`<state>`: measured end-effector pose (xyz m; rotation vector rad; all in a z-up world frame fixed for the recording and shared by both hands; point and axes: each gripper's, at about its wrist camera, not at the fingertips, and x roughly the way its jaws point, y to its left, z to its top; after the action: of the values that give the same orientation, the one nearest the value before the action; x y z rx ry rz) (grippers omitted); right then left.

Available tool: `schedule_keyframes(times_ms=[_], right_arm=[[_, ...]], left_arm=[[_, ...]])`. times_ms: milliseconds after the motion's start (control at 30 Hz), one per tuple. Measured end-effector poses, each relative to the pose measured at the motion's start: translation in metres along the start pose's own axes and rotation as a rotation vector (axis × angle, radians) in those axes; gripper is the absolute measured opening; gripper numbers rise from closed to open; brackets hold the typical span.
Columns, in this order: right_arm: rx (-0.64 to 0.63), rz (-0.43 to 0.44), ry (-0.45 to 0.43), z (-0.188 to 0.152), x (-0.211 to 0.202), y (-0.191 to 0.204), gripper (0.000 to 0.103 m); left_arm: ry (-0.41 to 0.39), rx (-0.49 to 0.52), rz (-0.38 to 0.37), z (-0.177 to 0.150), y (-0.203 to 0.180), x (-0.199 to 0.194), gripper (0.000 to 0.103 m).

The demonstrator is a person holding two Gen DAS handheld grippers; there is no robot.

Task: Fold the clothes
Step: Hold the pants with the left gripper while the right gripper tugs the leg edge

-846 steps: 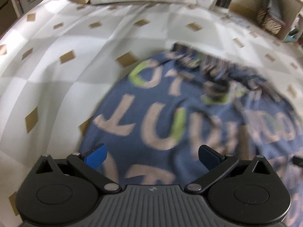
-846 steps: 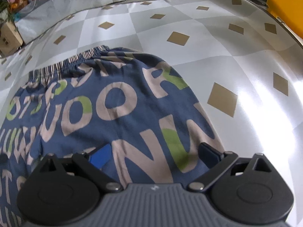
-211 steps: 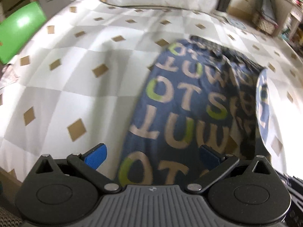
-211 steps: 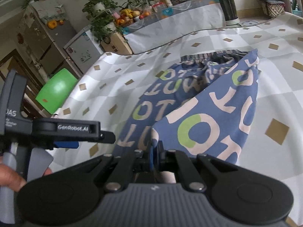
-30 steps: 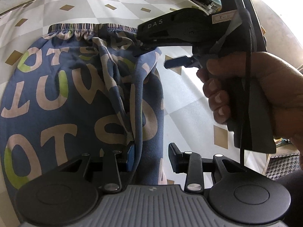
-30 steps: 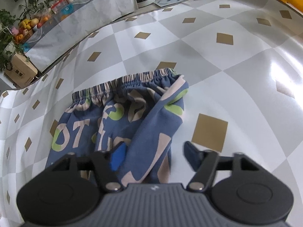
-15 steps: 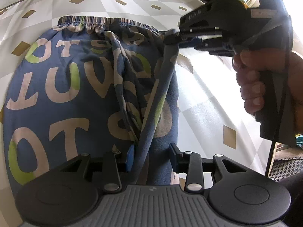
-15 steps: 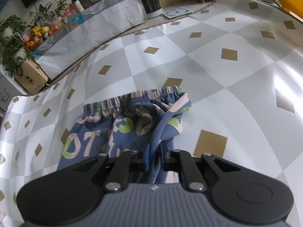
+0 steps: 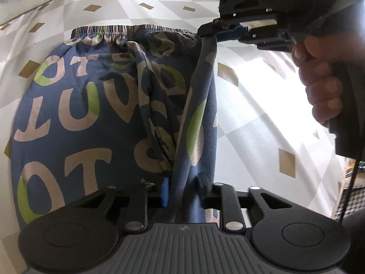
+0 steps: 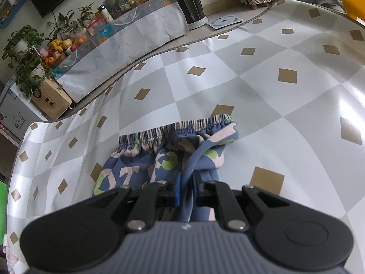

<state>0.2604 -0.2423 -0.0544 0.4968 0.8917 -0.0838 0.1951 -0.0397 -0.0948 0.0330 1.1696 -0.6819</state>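
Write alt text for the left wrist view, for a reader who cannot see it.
The left gripper, its jaws just closed, pinches a raised fold of blue lettered shorts lying on a checked cloth. Further along the same fold, the right gripper, held in a hand, is shut on it near the striped waistband.

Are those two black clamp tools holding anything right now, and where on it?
Both grip the blue lettered shorts along one raised fold: the left gripper at its near end, the right gripper near the striped waistband.
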Motion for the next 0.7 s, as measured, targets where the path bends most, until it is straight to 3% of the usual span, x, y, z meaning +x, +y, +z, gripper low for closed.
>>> schedule_keyframes(times_ms=[167, 433, 533, 633, 700], right_arm=[[-0.013, 0.021, -0.025, 0.003, -0.005, 0.004, 0.008], [0.006, 0.007, -0.005, 0.003, -0.001, 0.003, 0.013], [0.04, -0.042, 0.011, 0.003, 0.002, -0.006, 0.037], [0.054, -0.095, 0.024, 0.004, 0.005, -0.016, 0.047], [0.066, -0.113, 0.035, 0.002, 0.008, -0.021, 0.048]], left_arm=[[-0.013, 0.0, 0.004, 0.002, -0.002, -0.003, 0.008], [-0.035, -0.014, 0.01, 0.003, 0.002, -0.015, 0.007], [-0.017, -0.006, 0.004, 0.001, 0.001, -0.012, 0.007], [-0.01, -0.001, -0.003, 0.0, -0.001, -0.01, 0.007], [-0.008, -0.002, -0.008, 0.0, -0.002, -0.009, 0.007]])
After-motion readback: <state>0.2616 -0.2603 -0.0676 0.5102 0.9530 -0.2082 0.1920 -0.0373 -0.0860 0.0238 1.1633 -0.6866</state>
